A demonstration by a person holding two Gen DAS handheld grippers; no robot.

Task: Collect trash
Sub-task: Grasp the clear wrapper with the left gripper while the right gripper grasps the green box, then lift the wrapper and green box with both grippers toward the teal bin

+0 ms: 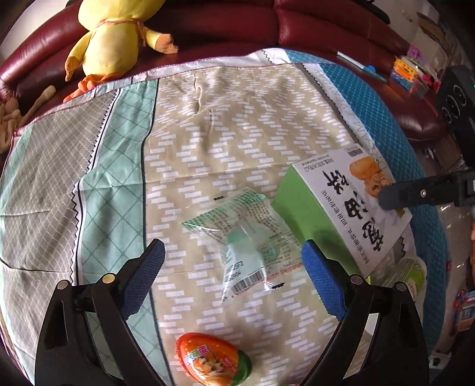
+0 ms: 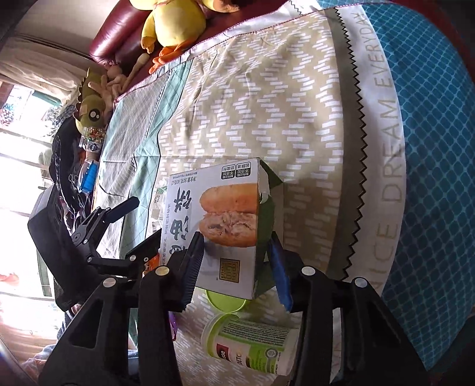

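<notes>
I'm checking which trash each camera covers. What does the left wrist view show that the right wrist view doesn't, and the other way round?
Only the left wrist view shows the clear snack wrapper lying between the open left tongs, and most of the orange egg-shaped packet nearer the camera.

Only the right wrist view clearly shows the green-lidded bottle lying on its side, and the right tongs closed on the box.

Both show the green and white food box, the patterned cloth and the yellow plush duck.
</notes>
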